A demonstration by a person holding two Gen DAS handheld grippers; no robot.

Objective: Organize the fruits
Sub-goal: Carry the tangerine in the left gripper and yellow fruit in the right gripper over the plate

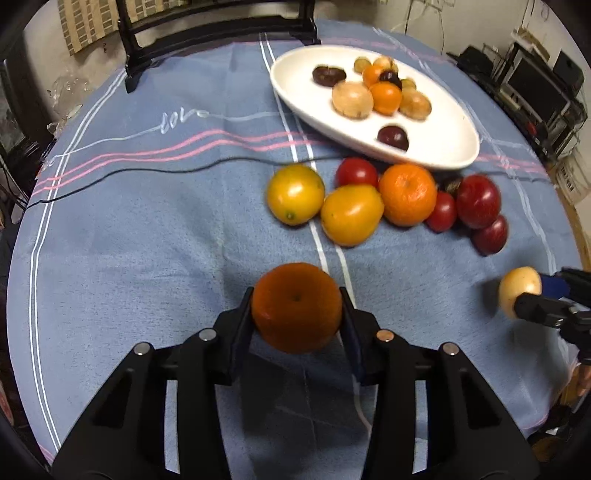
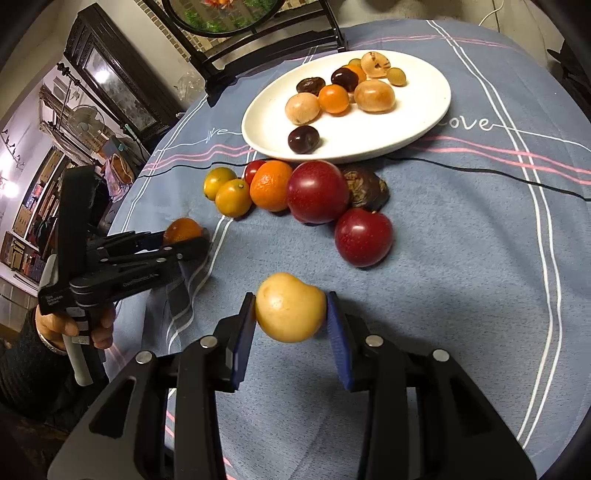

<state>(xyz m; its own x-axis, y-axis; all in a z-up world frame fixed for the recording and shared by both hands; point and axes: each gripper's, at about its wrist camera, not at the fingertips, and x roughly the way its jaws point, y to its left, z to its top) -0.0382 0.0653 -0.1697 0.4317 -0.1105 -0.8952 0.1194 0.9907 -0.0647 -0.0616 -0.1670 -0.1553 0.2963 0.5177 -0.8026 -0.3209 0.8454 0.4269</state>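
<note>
My left gripper point(image 1: 296, 306) is shut on an orange point(image 1: 296, 306) and holds it over the blue tablecloth; it also shows in the right wrist view point(image 2: 183, 236) at the left. My right gripper point(image 2: 291, 308) is shut on a pale yellow fruit point(image 2: 291, 308); it shows in the left wrist view point(image 1: 532, 295) at the right edge. A white oval plate point(image 1: 443, 144) at the back holds several small fruits. In front of the plate lies a cluster of loose fruits: yellow ones point(image 1: 295, 194), a mandarin point(image 1: 407, 194) and red plums point(image 1: 477, 201).
A thin black cable point(image 1: 147, 173) runs across the tablecloth in front of the plate. A dark chair point(image 1: 218, 33) stands behind the table. The table edge curves at the right point(image 1: 580, 236). A dark wrinkled fruit point(image 2: 365, 186) lies beside the plums.
</note>
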